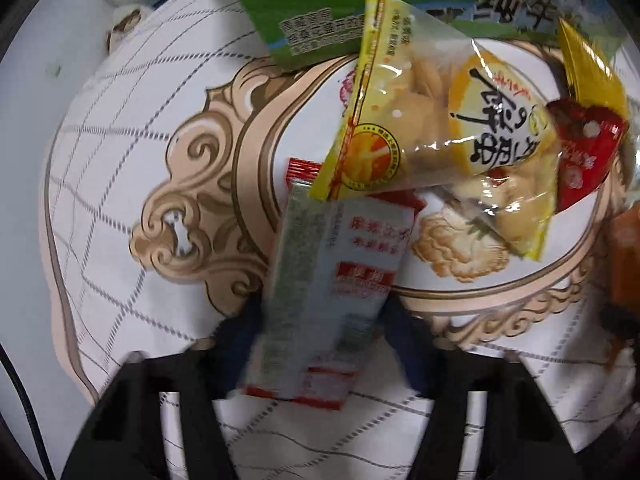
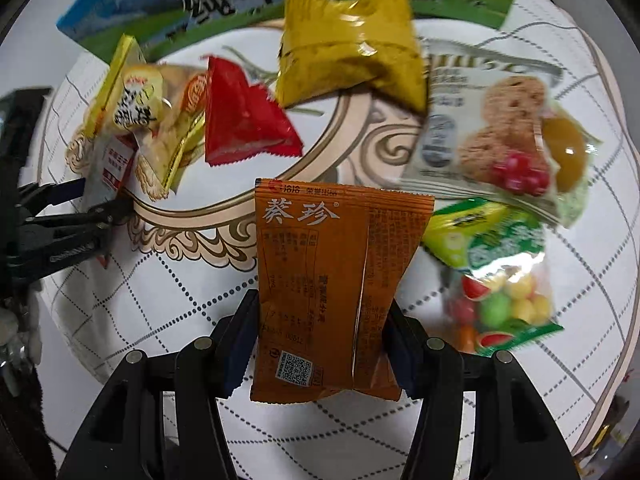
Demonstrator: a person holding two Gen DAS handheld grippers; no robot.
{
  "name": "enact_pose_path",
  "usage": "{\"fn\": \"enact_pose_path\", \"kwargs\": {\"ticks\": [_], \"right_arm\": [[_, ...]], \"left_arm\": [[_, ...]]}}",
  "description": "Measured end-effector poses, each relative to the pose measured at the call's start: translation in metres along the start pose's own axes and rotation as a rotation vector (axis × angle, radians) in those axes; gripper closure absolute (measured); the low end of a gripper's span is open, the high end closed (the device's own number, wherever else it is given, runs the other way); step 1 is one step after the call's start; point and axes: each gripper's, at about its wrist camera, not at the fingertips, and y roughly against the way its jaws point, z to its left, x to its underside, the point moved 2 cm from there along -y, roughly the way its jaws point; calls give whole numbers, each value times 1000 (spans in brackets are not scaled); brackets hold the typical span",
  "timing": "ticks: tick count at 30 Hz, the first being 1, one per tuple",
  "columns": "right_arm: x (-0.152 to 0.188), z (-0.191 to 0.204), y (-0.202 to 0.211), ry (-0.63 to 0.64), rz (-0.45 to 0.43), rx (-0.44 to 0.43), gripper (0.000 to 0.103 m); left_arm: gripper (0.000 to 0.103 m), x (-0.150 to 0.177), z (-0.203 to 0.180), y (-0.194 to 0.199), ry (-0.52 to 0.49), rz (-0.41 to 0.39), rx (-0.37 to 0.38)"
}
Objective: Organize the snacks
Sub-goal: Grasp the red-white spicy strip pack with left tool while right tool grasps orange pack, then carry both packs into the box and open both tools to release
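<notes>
My left gripper (image 1: 320, 312) is shut on a white and red sachet (image 1: 332, 276), held over the patterned round table (image 1: 120, 184). It also shows in the right wrist view (image 2: 100, 204) at the left with the sachet (image 2: 112, 160). A clear yellow snack bag (image 1: 436, 128) overlaps the sachet's far end. My right gripper (image 2: 320, 320) is shut on an orange packet (image 2: 332, 280) held upright above the table (image 2: 160, 300). Beyond lie a red packet (image 2: 244, 120), a mustard packet (image 2: 352, 48) and the yellow bag (image 2: 140, 112).
A green and blue milk carton (image 2: 224, 4) lies at the table's far side, and shows in the left wrist view (image 1: 304, 8). A cookie packet (image 2: 492, 140), a jelly cup (image 2: 568, 152) and a candy bag (image 2: 500, 280) sit on the right.
</notes>
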Motion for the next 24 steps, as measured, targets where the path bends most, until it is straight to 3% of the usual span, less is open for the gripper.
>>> {"fn": "enact_pose_path", "kwargs": {"ticks": [3,6,9,12,14,18,21,24], "right_arm": [[1,5,-5,13,10,12,42],[1,3,-5,27,18,28,42],[3,1,-5,41,27,42,42],[3,4,-15,23,43,37,40],[-2,4,-18,3,52,23,36],[-9,1,-22,-15,48,26,33],[-10,-3,-24,-15,24,50,42],[-5,-2,-20,-3,-2,61,45]], "left_arm": [[51,15,5,-2,135,66,69],[51,41,12,-12,357,184,242],[50,59,11,-17,474,216,338],[45,59,3,-20,443,203,340],[45,70,0,-24,392,201,304],[48,59,-4,-19,323,155,221],[57,62,-16,-10,317,130,209],[59,71,-37,-3,312,123,216]]}}
